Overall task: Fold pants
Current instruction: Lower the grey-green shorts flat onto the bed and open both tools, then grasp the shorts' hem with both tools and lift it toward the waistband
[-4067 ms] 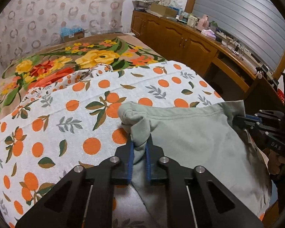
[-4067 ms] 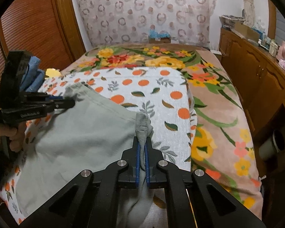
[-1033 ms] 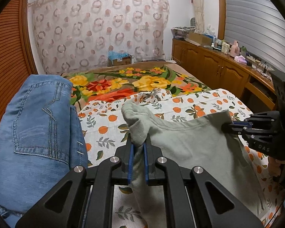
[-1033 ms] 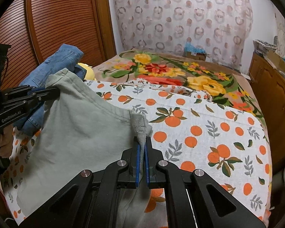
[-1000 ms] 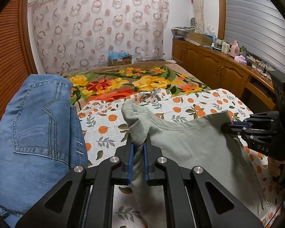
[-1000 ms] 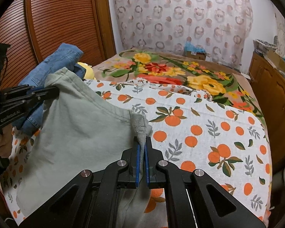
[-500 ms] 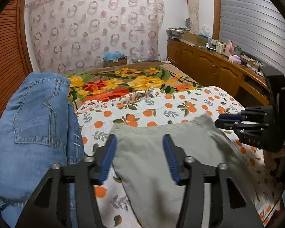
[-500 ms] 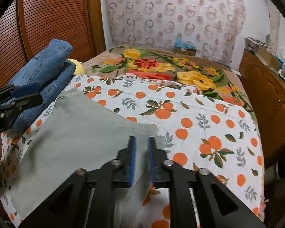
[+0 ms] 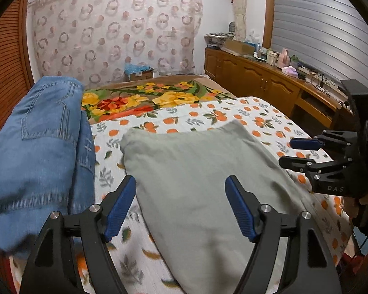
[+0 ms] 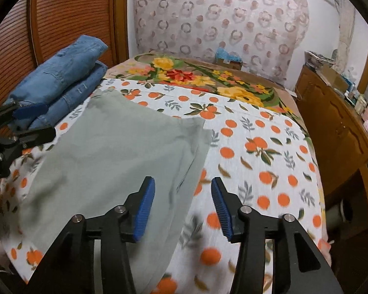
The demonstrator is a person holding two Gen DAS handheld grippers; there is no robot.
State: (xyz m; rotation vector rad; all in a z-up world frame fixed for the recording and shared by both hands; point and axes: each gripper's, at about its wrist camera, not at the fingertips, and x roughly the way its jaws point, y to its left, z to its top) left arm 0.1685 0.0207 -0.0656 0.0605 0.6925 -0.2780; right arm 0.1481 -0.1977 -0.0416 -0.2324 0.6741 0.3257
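1. Grey-green pants: near end runs off the bottom edge in both views.
2. Folded jeans: near part smeared, cut by left edge.
3. Orange-print sheet: pattern blurred near the right gripper.
4. Sideboard clutter: too small to identify.

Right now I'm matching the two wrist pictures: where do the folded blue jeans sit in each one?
Left wrist view: the blue jeans fill the left side, close to the camera, left of the grey-green pants.
Right wrist view: the jeans lie smaller at upper left, beyond the pants' far corner.
Shared landmark: the orange-print sheet beneath both.
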